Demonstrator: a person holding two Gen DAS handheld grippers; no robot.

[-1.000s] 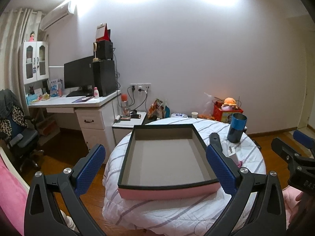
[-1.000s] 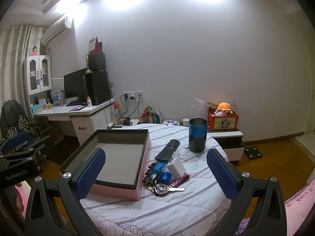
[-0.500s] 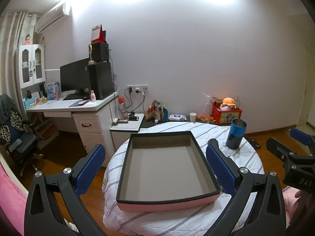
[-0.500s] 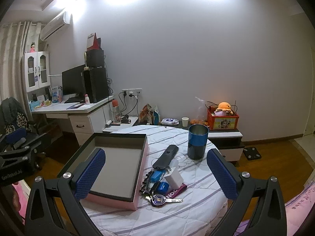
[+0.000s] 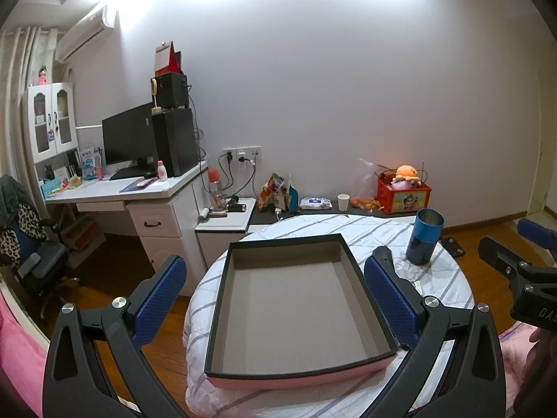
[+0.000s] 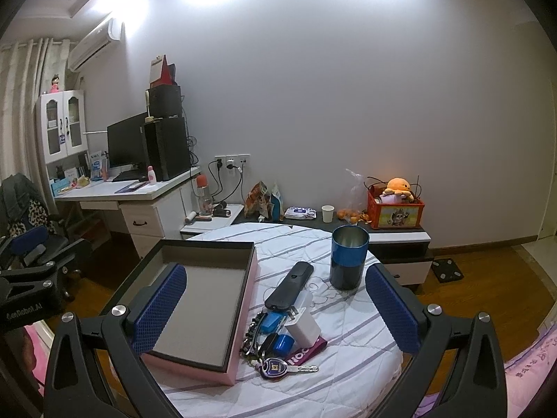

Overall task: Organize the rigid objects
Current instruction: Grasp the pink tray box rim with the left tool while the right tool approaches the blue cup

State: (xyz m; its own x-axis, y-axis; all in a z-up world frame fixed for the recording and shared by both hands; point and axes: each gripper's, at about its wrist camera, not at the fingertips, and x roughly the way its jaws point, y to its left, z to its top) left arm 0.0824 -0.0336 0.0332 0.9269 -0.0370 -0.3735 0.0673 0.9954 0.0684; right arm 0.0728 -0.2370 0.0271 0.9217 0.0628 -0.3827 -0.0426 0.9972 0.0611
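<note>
both grippers, left and right, jaws spread wide and empty above the pink tray and car key

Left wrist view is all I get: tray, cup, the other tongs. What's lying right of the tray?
Observer: Beside the tray's pink wall sits a cluster: a white charger, a blue fob and a key.
Operator: Anything between those and the cup?
Observer: A black remote lies flat, its far end toward the cup and not touching it.
Operator: Are the right tongs holding anything?
Observer: No, they are open and empty.
</note>
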